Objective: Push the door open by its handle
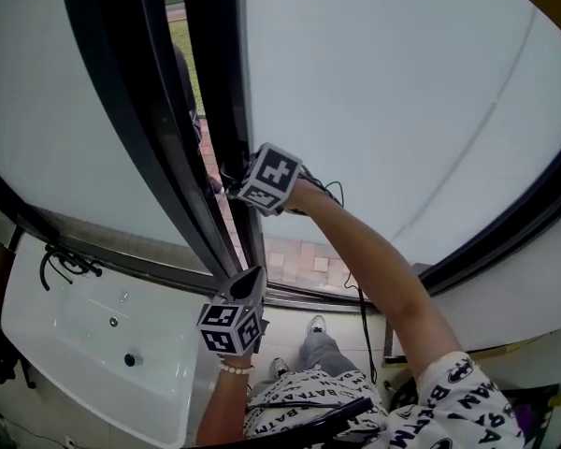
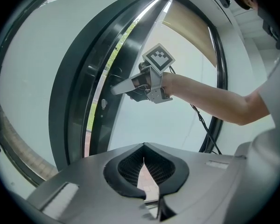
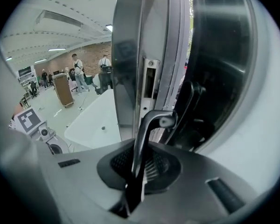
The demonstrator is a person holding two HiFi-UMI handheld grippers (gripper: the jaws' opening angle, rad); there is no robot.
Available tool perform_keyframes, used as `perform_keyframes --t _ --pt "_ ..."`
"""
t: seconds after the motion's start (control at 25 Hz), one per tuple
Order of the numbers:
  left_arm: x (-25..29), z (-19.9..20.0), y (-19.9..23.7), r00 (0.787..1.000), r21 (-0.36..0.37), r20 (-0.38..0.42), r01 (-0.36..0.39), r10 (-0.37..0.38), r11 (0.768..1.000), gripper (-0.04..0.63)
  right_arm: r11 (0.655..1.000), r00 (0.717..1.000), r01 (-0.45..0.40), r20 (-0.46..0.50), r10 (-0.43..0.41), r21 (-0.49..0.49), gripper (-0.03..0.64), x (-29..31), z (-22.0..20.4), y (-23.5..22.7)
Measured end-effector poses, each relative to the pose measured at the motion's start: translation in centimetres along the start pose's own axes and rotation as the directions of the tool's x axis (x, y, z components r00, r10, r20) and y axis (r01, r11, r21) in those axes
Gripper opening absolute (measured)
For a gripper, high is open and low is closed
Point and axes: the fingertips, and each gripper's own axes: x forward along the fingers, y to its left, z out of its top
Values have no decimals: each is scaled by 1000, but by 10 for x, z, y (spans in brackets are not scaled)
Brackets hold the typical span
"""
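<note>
Room: big bright hall; a white frosted glass door [image 1: 383,92] with a dark metal frame [image 1: 220,110] stands a little open, and grass and brick paving show through the gap.
Handle: thin grey metal lever handle [image 3: 149,129], on the door's edge right by the gap.
Right gripper [image 3: 139,169]: closed tight on the handle.
Left gripper [image 2: 144,169]: closed, holding nothing, low down near the door's edge.
Risk: the smooth handle could slip out if the push goes sideways; then the door would not swing open.

The dark-framed door with a frosted white panel [image 1: 226,110] stands slightly ajar, with a narrow gap along its edge. The silver metal lever handle [image 3: 147,136] is bent and mounted on the door's dark stile.
</note>
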Motion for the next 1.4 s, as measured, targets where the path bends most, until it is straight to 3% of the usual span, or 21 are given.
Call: perform_keyframes --t 0.56,1.12,1.4 --pt "29 2 -1 1000 5 -18 -2 2 1000 -11 999 999 30 11 -30 38 18 1 -10 -47" --pt "69 14 15 999 0 -26 -28 28 1000 -11 989 997 70 20 -74 130 18 6 -21 -125" --pt "103 11 22 996 0 -68 -63 63 998 -11 978 995 95 24 -101 184 18 5 -29 -169"
